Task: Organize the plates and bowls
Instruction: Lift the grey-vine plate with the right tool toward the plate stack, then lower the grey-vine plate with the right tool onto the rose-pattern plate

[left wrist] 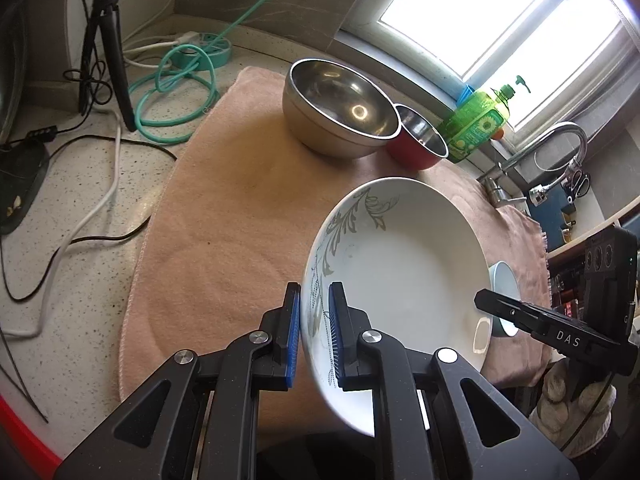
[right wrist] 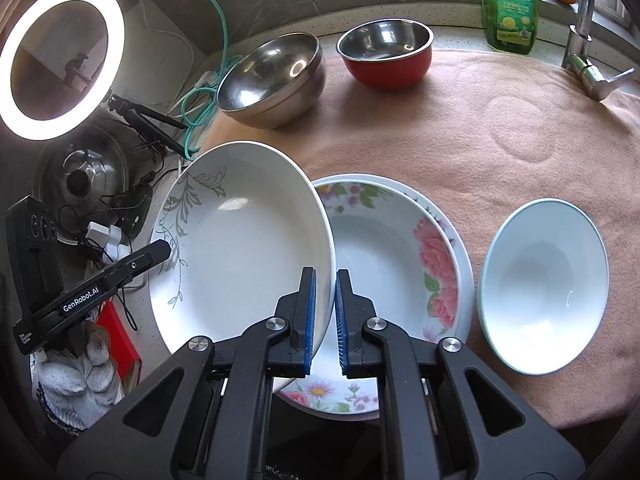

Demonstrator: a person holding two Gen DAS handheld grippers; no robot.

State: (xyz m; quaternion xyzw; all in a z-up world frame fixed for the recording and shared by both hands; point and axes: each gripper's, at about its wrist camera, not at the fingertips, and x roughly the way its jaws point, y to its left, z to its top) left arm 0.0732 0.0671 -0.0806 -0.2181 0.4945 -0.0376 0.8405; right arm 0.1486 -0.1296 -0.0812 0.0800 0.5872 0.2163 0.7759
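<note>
Both the left gripper and right gripper clamp opposite rims of the grey-leaf plate, held tilted. It should level out, centre over the floral plate, and release gently

Green soap bottle by faucet; ring light lit; teal hose coiled.

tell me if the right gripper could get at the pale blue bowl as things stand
Probably not yet: the right gripper is shut on the white plate. The pale blue bowl sits unobstructed on the towel.
</note>
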